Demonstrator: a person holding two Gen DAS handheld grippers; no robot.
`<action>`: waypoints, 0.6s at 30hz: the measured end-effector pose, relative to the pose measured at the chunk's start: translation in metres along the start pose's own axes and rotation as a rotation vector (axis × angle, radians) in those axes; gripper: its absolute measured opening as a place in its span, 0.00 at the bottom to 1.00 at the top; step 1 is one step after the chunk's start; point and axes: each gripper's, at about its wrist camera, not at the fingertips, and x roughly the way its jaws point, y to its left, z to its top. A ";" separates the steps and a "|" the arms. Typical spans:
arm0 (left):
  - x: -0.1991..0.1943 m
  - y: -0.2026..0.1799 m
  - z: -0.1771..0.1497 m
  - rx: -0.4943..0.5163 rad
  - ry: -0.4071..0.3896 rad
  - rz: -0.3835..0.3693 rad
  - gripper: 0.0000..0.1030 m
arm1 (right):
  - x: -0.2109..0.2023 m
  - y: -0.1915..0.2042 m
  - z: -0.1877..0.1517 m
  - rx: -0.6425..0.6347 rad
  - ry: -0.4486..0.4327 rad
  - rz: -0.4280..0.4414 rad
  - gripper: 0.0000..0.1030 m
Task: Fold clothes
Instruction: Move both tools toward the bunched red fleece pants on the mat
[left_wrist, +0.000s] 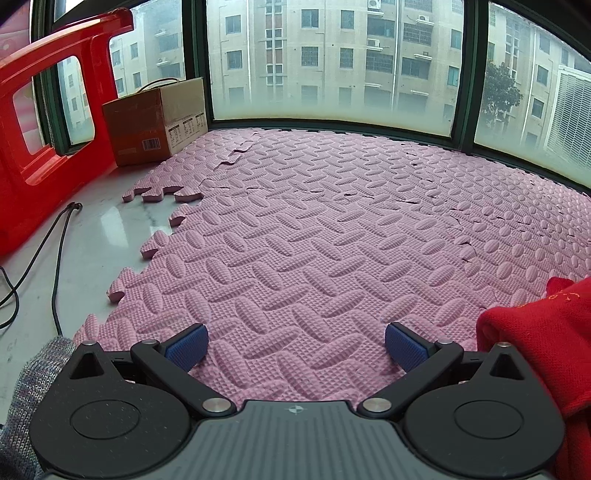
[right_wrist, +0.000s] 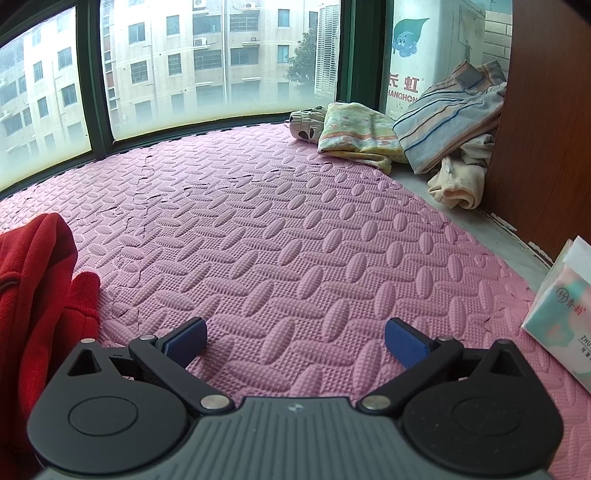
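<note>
Fingers of both grippers, left (left_wrist: 296, 345) and right (right_wrist: 295, 341), are spread wide and empty over the pink textured foam mat (left_wrist: 314, 221). A crumpled red knit garment (left_wrist: 546, 339) lies between them. Grabbing bunched layers could tangle the fold.

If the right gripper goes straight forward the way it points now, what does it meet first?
Probably only the pink foam mat. The right gripper is open and points across bare mat; the clothes pile lies right of that line, though depth is unclear.

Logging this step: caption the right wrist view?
Open right gripper over pink foam mat; red garment left, clothes pile far right.
</note>
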 end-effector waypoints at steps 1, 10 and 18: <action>-0.002 0.000 -0.001 -0.004 0.005 -0.004 1.00 | -0.001 0.000 0.000 -0.003 0.002 0.005 1.00; -0.027 -0.008 -0.018 0.031 0.030 -0.018 1.00 | -0.010 0.000 -0.008 -0.038 0.011 0.040 1.00; -0.055 -0.034 -0.034 0.109 0.011 0.013 1.00 | -0.016 -0.001 -0.012 -0.049 0.011 0.064 1.00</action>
